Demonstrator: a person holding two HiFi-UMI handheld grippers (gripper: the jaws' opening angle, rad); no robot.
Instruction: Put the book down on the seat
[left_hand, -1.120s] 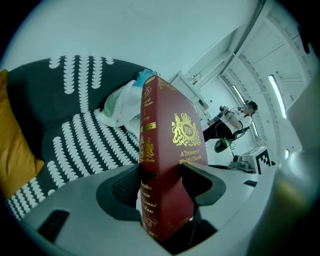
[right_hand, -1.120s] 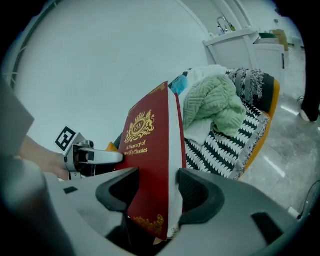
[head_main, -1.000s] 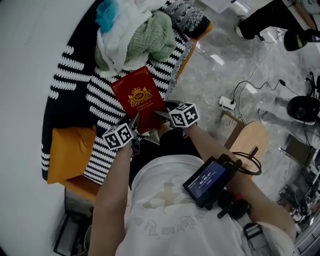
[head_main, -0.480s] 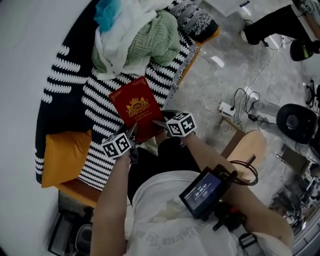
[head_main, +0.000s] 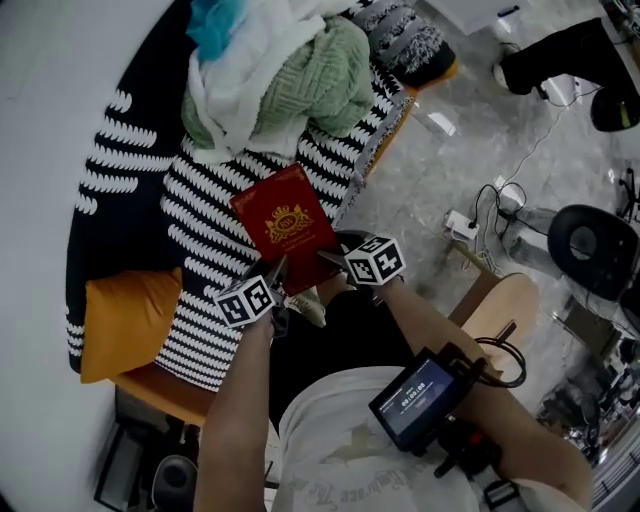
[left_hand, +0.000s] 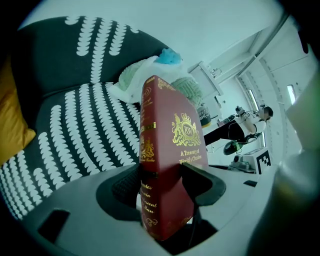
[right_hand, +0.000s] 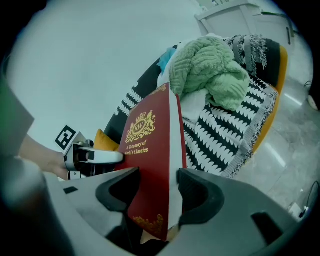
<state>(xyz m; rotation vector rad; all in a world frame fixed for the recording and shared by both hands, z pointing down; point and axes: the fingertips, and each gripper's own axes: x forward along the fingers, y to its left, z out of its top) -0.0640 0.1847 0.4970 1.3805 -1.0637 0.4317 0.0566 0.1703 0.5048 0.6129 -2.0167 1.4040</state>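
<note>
One book (head_main: 286, 228). Two grippers, a left gripper (head_main: 278, 272) and a right gripper (head_main: 332, 258), each carrying one marker cube. One seat (head_main: 200, 200) with one striped cover. Two cushions: one orange cushion (head_main: 125, 320) and one speckled cushion (head_main: 410, 40). Three cloths: one green blanket (head_main: 325, 75), one white cloth (head_main: 245, 70), one blue cloth (head_main: 215, 20). One wooden stool (head_main: 505, 300), one power strip (head_main: 462, 225), one screen (head_main: 420, 395).

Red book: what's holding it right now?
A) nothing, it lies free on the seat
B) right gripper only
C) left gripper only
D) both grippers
D: the left gripper and the right gripper each show their jaws pressed on the red book in their own views, and the head view shows both at its near edge.
</note>
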